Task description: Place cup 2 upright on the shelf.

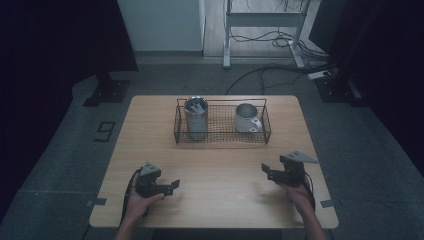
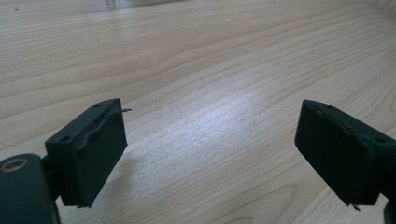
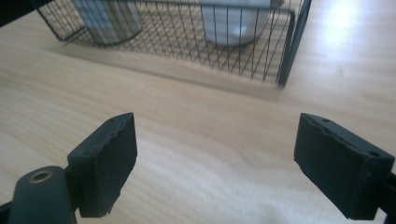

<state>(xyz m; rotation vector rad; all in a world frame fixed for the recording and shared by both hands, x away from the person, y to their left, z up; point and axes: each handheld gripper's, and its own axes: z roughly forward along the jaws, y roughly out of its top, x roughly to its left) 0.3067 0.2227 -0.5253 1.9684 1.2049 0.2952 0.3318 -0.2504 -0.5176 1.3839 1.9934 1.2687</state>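
Wire basket (image 1: 222, 136), one, at the tabletop's far edge, centred; inside it one steel tumbler (image 1: 196, 119) at the left end and one white mug (image 1: 247, 118) toward the right. No readable writing. High view: two grippers, left gripper (image 1: 173, 186) near the front-left corner, right gripper (image 1: 265, 170) near the front-right, both well apart from the basket. Left gripper view: jaws wide, nothing between, bare wooden table (image 2: 201, 60) below. Right gripper view: jaws wide, empty; basket (image 3: 243, 51) ahead, tumbler (image 3: 108, 18) and mug (image 3: 236, 23) behind the mesh.
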